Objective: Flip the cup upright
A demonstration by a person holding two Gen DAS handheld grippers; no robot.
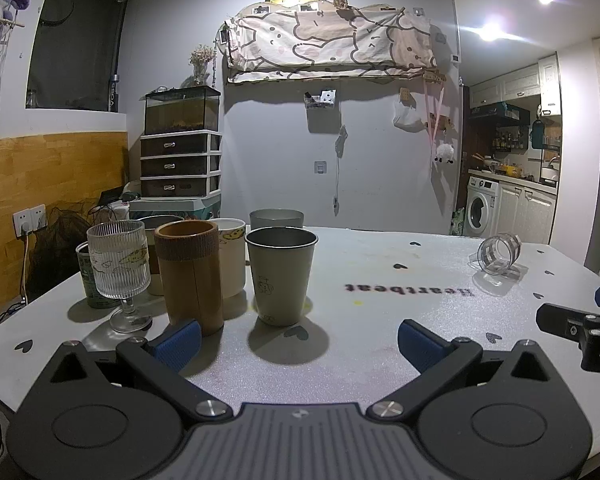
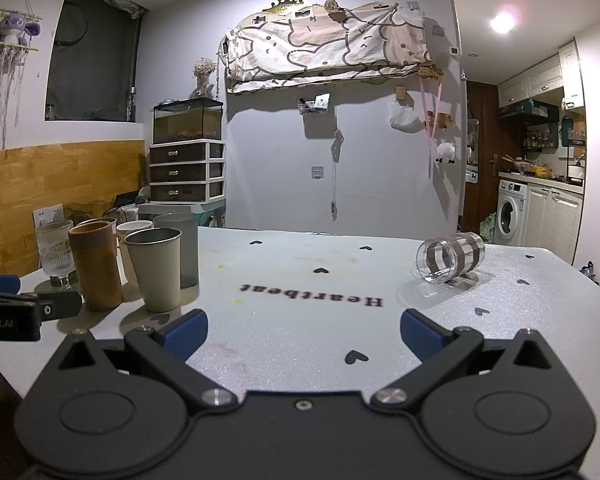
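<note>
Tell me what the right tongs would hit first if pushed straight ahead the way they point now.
Probably nothing close: the open right tongs point over bare white tabletop toward the "Heartbeat" lettering. The clear tumbler with brown bands, lying on its side, sits right of that line, though depth is hard to judge.

- Desk (image 2: 300, 280): pale grey, speckled, with black hearts and black lettering.
- Lying cup (image 2: 452, 258): clear, with brown bands.
- Bamboo cup (image 1: 192, 276): brown.
- Metal cup (image 1: 280, 276): beige-grey, small printed figure.
- Ribbed glass (image 1: 118, 264): clear, with cartoon print.
- Right gripper (image 2: 304, 332) and left gripper (image 1: 300, 340): black with blue pads.

Both wrist views low, facing wall — sharing table (image 1: 380, 280)
</note>
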